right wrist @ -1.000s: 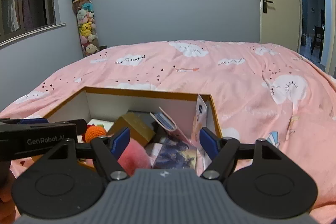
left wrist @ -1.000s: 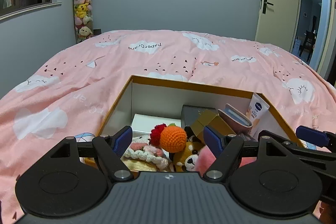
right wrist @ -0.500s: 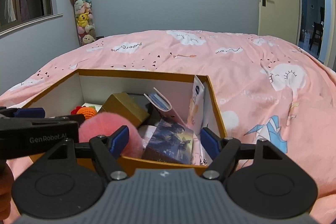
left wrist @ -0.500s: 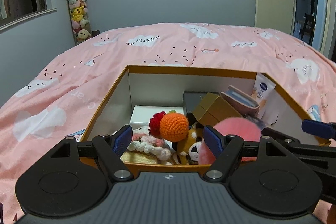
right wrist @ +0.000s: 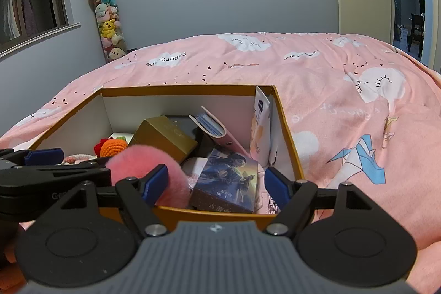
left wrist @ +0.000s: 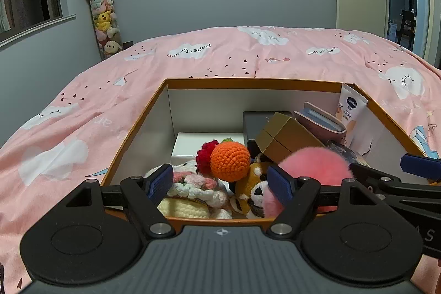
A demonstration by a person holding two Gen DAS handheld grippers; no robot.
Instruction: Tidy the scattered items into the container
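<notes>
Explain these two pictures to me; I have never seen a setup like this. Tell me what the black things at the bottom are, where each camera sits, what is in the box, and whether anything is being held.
There is no robot here. A person holds a two-finger gripper in each hand, and a wide-angle camera on each one looks forward along its blue-tipped fingers. One picture comes from the left gripper, the other from the right gripper; each also shows the other gripper at its edge.

Both look down into an open box with an orange rim, standing on a bed with a pink cover. Inside lie a pink pompom, an orange crochet ball, a gold carton, a cream tube, a picture card box and some soft toys.

Both grippers are open and hold nothing.
</notes>
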